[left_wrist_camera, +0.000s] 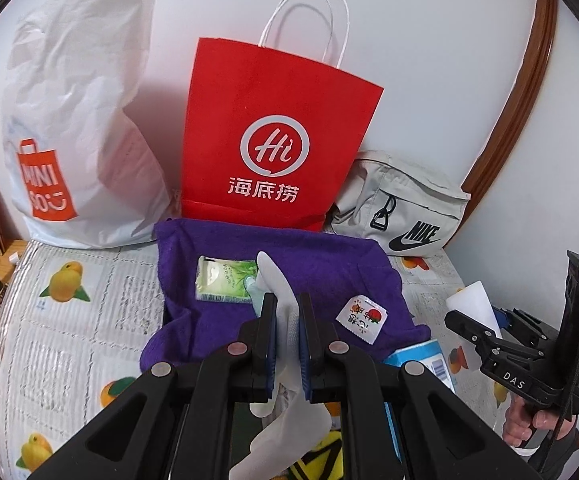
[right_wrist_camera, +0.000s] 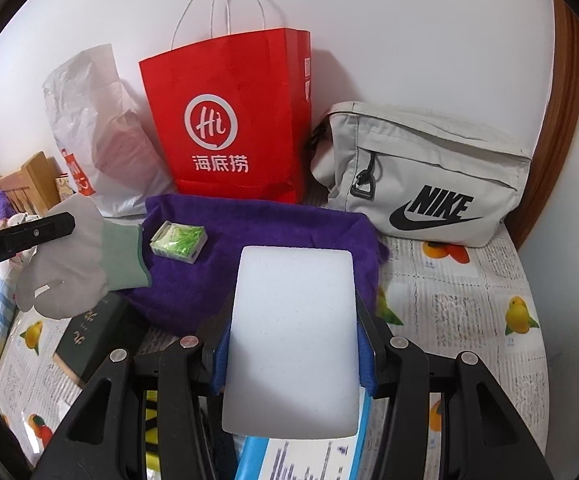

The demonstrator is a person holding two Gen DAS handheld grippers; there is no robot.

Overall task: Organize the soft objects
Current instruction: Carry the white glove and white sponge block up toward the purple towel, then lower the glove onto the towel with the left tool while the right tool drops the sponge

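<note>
My left gripper (left_wrist_camera: 287, 308) is shut on a white glove (left_wrist_camera: 277, 284) with a green cuff, held above the purple towel (left_wrist_camera: 329, 276). The glove (right_wrist_camera: 69, 264) hangs from that gripper at the left of the right wrist view. My right gripper (right_wrist_camera: 293, 320) is shut on a white foam sponge block (right_wrist_camera: 293, 332), held over the towel's (right_wrist_camera: 249, 232) front edge. A green tissue pack (left_wrist_camera: 223, 280) lies on the towel; it also shows in the right wrist view (right_wrist_camera: 179, 240). A small strawberry sachet (left_wrist_camera: 363, 316) lies on the towel's right part.
A red paper bag (left_wrist_camera: 277, 136), a white plastic Miniso bag (left_wrist_camera: 77, 128) and a grey Nike pouch (right_wrist_camera: 425, 176) stand along the wall. A fruit-print cloth (left_wrist_camera: 65, 320) covers the table. A blue box (left_wrist_camera: 429, 356) and a dark green book (right_wrist_camera: 89, 336) lie near the front.
</note>
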